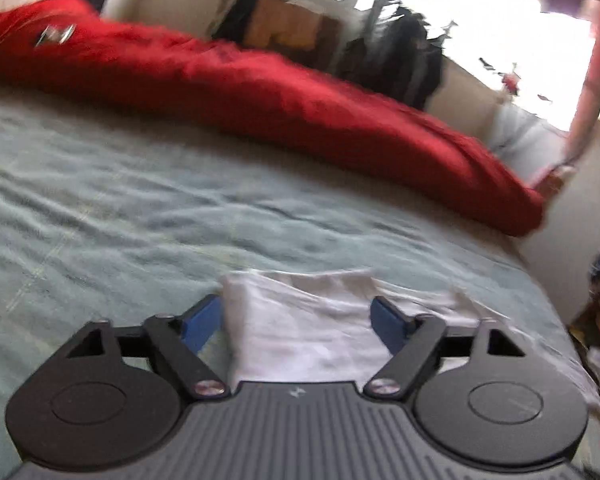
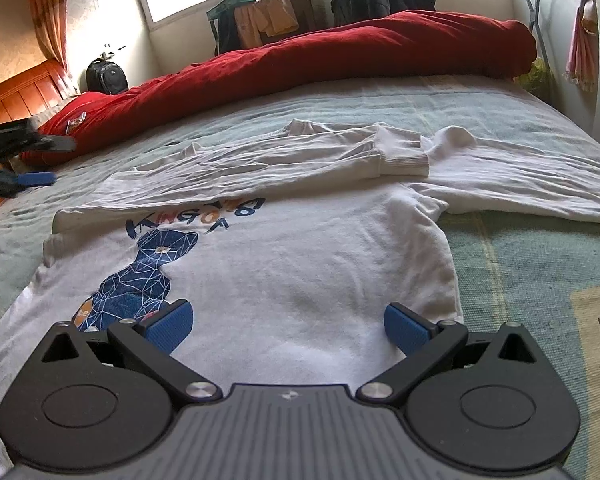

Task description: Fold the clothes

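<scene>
Left wrist view: left gripper (image 1: 296, 322) spread, white cloth between the blue pads, no pinch; blurred. Red duvet (image 1: 260, 92) along the bed's (image 1: 100, 184) far edge.

Right wrist view: right gripper (image 2: 288, 326) spread over the white sweatshirt (image 2: 300, 256), flat mid-bed, one sleeve folded across.

Left gripper (image 1: 296, 322) — tilted downward, blue fingers (image 1: 202, 322) spread apart, nothing pressed between the pads; its own view is motion-blurred. It also shows at the left edge of the right wrist view (image 2: 40, 162), blurred, raised, jaws apart. Right gripper (image 2: 288, 326) — tilted downward, sharp in frame, blue pads (image 2: 406, 326) wide apart, gripping nothing.
</scene>
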### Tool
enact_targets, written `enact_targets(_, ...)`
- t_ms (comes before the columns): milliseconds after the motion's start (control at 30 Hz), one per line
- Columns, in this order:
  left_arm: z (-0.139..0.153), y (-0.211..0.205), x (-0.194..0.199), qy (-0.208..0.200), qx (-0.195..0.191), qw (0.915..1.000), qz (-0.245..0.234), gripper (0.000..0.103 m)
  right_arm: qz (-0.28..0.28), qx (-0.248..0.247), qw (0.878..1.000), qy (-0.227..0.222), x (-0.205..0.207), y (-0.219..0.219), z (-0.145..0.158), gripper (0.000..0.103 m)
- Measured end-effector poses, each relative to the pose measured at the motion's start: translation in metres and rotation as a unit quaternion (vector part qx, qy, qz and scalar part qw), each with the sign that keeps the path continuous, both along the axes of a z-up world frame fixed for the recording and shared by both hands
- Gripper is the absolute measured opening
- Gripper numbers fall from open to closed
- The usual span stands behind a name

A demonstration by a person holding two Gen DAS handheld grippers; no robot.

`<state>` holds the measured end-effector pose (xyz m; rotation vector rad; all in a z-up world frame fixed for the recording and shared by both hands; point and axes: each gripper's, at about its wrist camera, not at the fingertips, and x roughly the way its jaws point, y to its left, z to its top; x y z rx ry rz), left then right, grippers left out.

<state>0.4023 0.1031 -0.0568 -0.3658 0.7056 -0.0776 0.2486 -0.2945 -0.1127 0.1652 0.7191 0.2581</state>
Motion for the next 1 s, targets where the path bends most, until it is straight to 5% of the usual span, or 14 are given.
enact_targets(33,-0.009,0.007,0.010,0.016,-0.011,0.9997,0.011,0.050,0.000,0.001,1.000,-0.001,0.000,0.000,0.000,0.103)
enact_targets(67,-0.019,0.014,0.020,0.033,-0.023,0.9990,0.022,0.046,0.000,0.002,1.000,-0.001,0.000,-0.001,0.000,0.103)
enact_targets(333,-0.064,0.047,0.048,0.048,-0.101,0.9937,0.013,0.045,0.001,0.001,1.000,-0.003,0.002,0.000,-0.001,0.103)
enact_targets(433,-0.061,0.038,0.052,0.041,-0.066,0.9970,-0.004,0.008,0.001,-0.011,1.000,-0.006,0.003,0.003,-0.002,0.103)
enact_targets(700,-0.054,0.026,0.073,0.018,-0.011,0.9997,-0.009,0.005,0.007,-0.056,0.998,-0.018,0.003,0.016,-0.007,0.103)
enact_targets(767,-0.057,0.030,0.073,0.031,-0.015,0.9994,-0.001,0.017,0.007,-0.058,0.998,-0.018,0.003,0.016,-0.007,0.103)
enact_targets(900,-0.036,0.038,0.052,0.025,0.010,0.9995,0.018,0.023,0.007,-0.051,0.999,-0.017,0.003,0.013,-0.006,0.103)
enact_targets(1000,-0.011,0.022,0.026,-0.006,0.016,0.9989,-0.045,0.031,0.007,-0.044,0.999,-0.015,0.002,0.012,-0.005,0.103)
